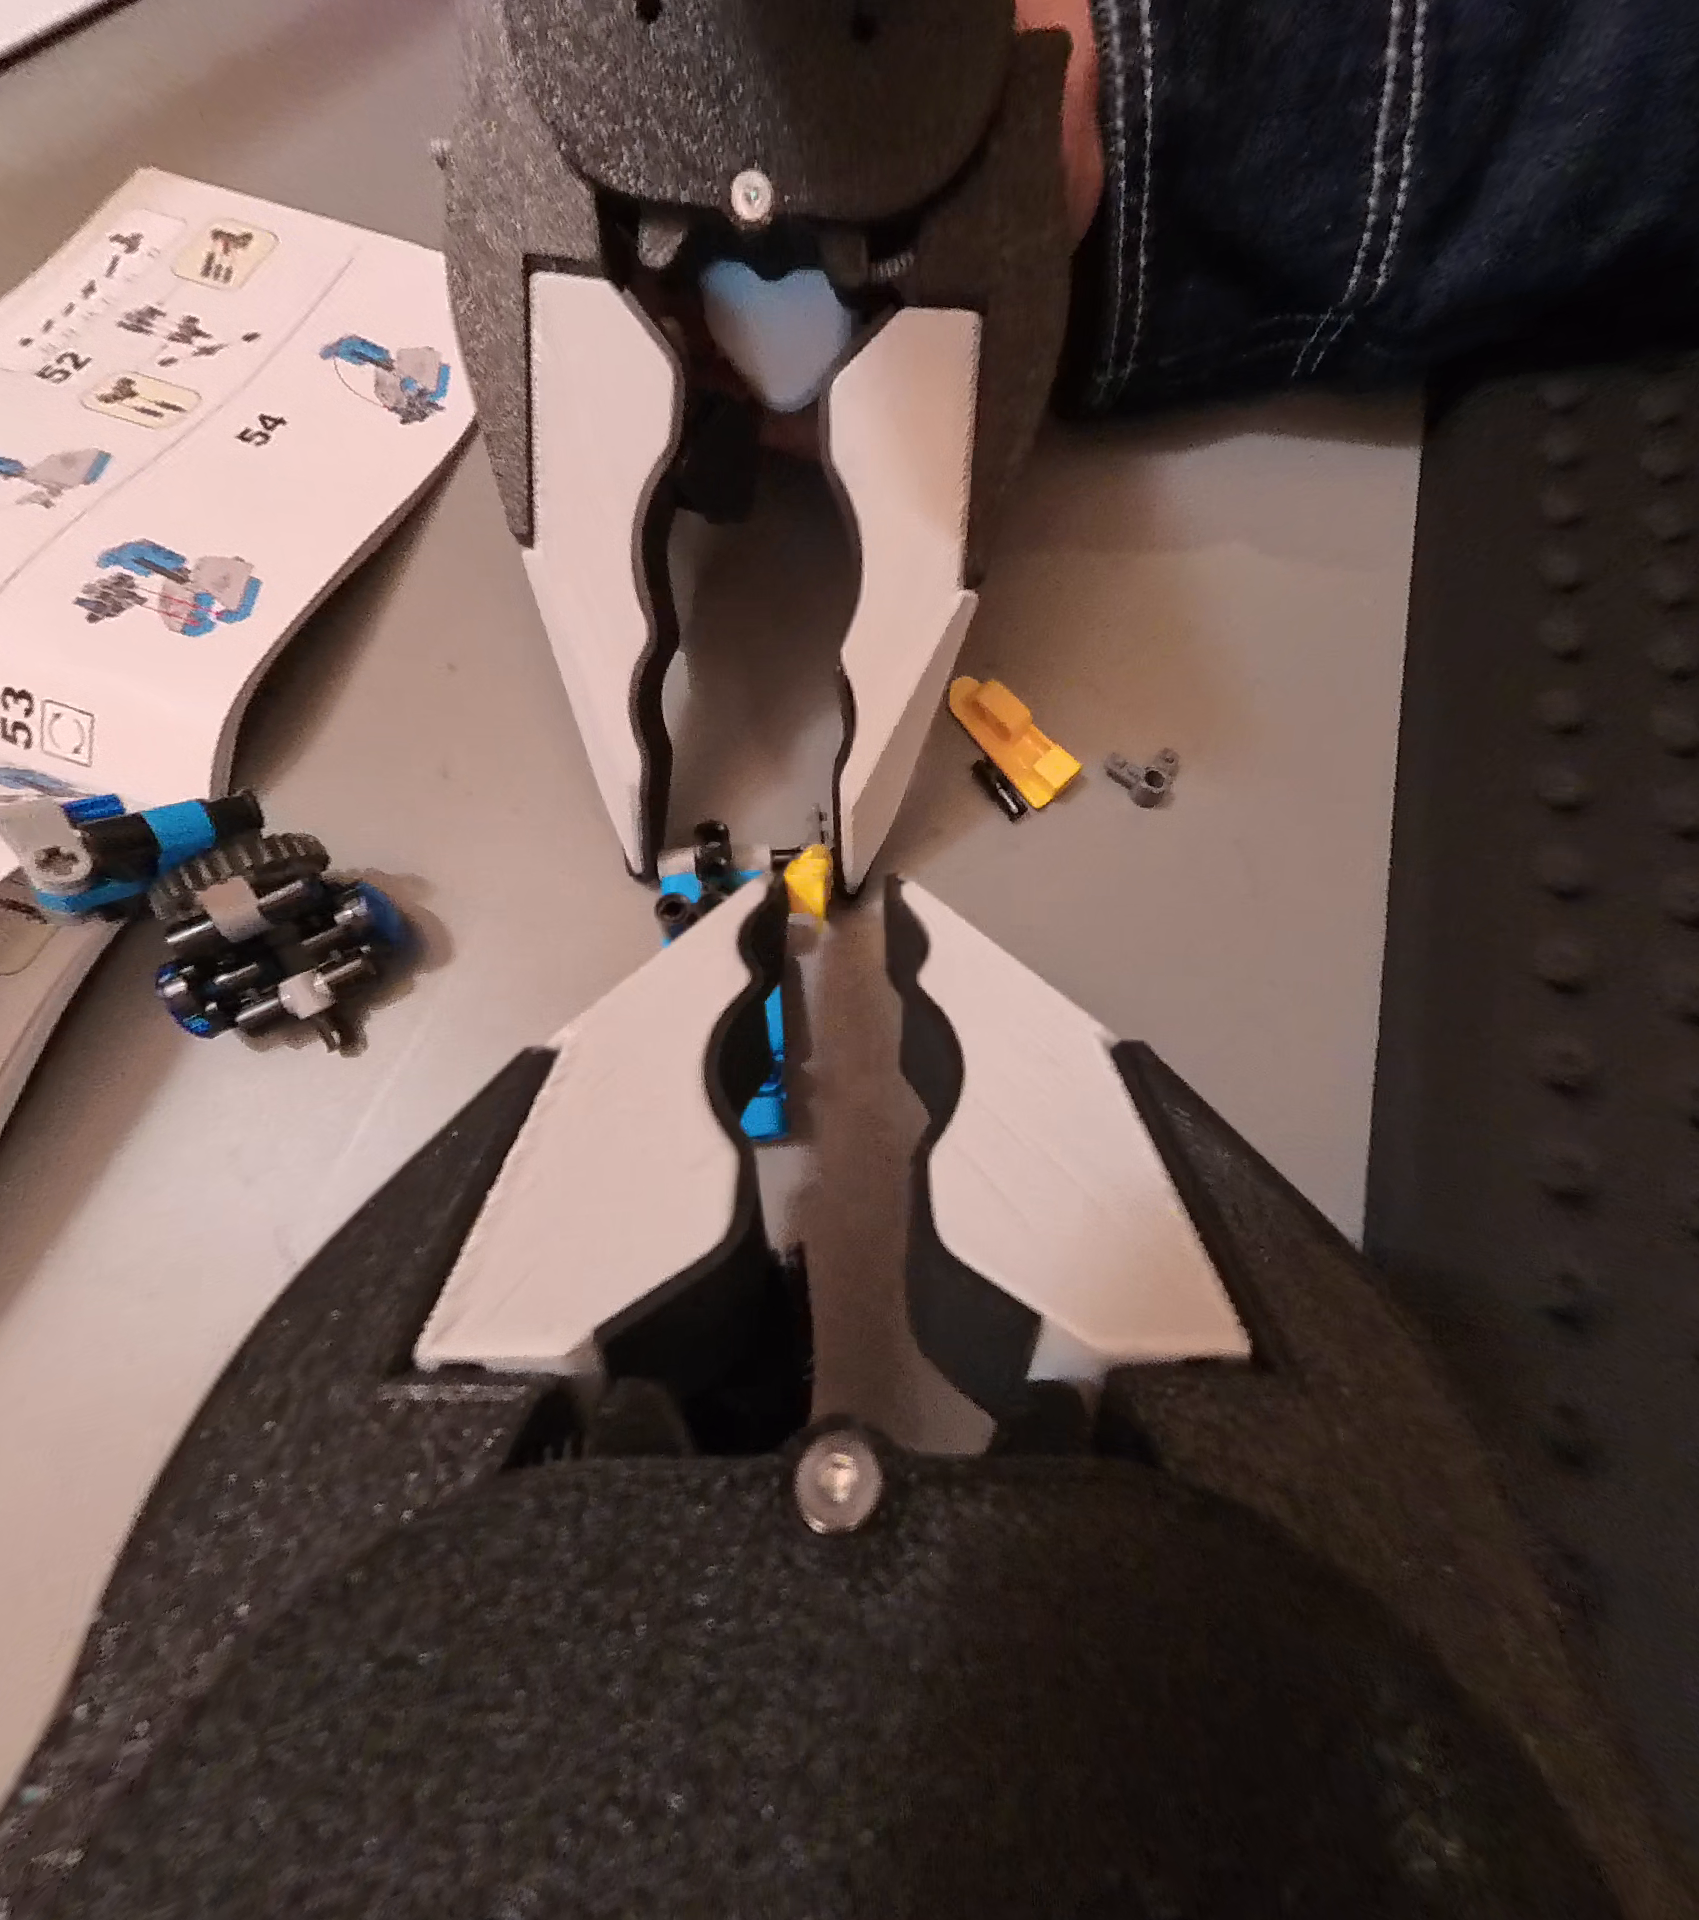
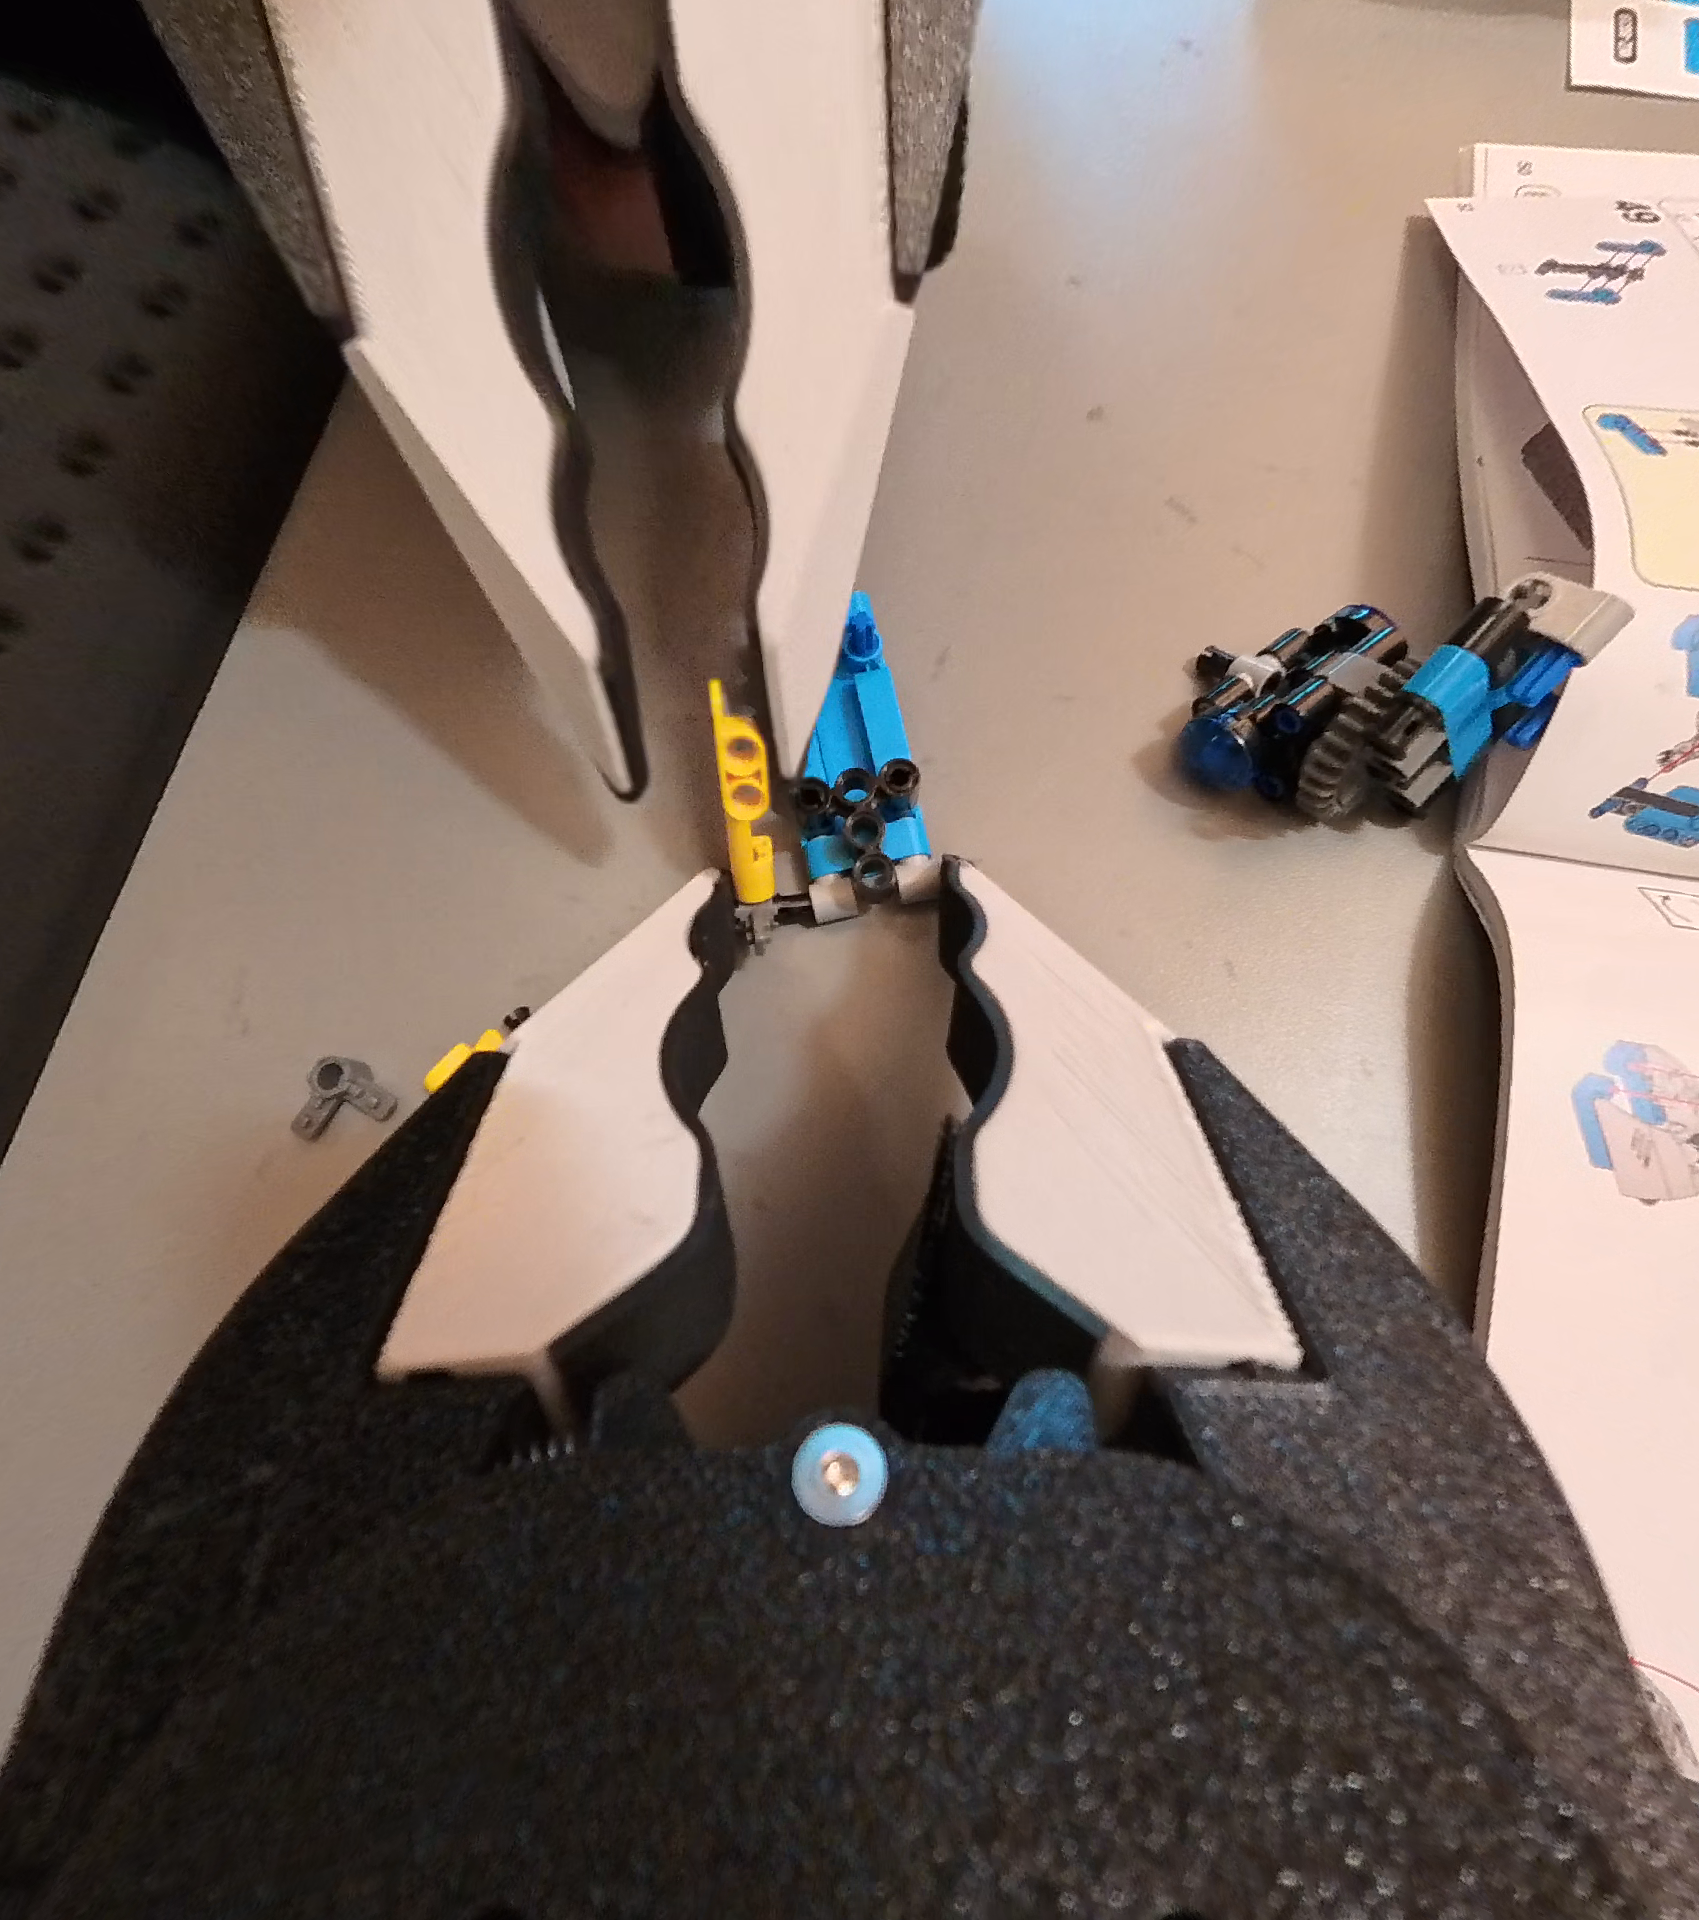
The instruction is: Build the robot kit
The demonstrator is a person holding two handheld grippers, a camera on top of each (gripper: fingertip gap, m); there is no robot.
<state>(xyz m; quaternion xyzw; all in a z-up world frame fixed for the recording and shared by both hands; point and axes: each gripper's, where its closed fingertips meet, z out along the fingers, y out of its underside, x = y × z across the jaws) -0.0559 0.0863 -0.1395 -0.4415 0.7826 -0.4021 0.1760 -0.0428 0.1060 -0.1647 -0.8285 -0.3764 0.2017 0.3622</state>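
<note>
Right gripper clamps a small blue-yellow assembly; left gripper, slightly parted, noses against it from opposite, holding nothing.

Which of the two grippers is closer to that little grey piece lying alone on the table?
Right, it seems. The little grey piece lies just beside the right gripper, by one finger's base. The left gripper points in from the opposite side, its tips farther off.
</note>
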